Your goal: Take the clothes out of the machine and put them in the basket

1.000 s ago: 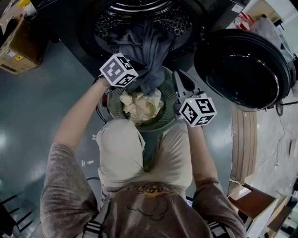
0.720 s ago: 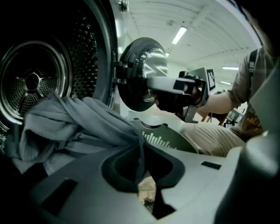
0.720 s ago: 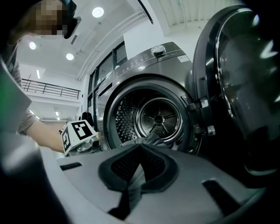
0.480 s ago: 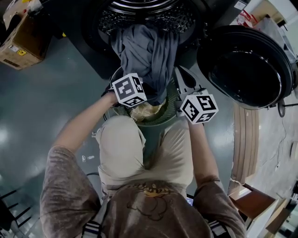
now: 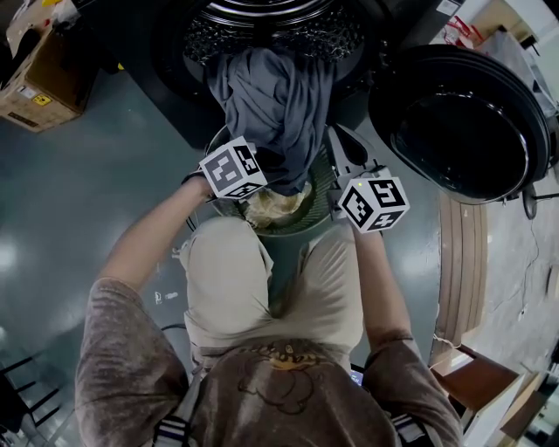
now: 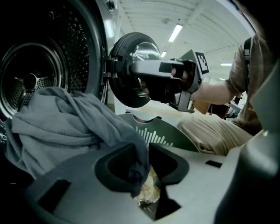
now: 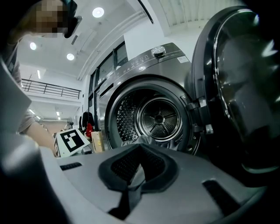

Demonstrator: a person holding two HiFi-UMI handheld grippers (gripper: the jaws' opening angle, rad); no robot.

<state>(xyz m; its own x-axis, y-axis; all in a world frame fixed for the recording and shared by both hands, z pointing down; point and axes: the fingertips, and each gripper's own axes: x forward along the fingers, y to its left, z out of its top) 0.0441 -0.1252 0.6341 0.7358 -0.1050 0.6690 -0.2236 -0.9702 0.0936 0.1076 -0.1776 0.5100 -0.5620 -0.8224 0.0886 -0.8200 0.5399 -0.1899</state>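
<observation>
A grey garment (image 5: 278, 96) hangs from the machine's drum (image 5: 271, 26) down into the green basket (image 5: 321, 211), over a cream cloth (image 5: 275, 206). My left gripper's marker cube (image 5: 231, 170) sits at the basket's left rim. In the left gripper view my left gripper (image 6: 146, 151) has just been opening. A fold of the grey garment (image 6: 65, 122) still lies between its jaws, and a gap shows the cream cloth (image 6: 149, 192) below. My right gripper (image 5: 336, 138) is shut and empty at the basket's right rim, pointing level at the drum (image 7: 159, 118).
The machine's round door (image 5: 458, 122) stands open to the right. A cardboard box (image 5: 39, 83) sits on the floor at the left. The person's legs (image 5: 227, 279) are right behind the basket. Wooden boards (image 5: 458, 253) lie at the right.
My left gripper has come down from the drum's mouth to the basket, pulling the grey garment further out over the cream cloth. The right gripper has stayed put.
</observation>
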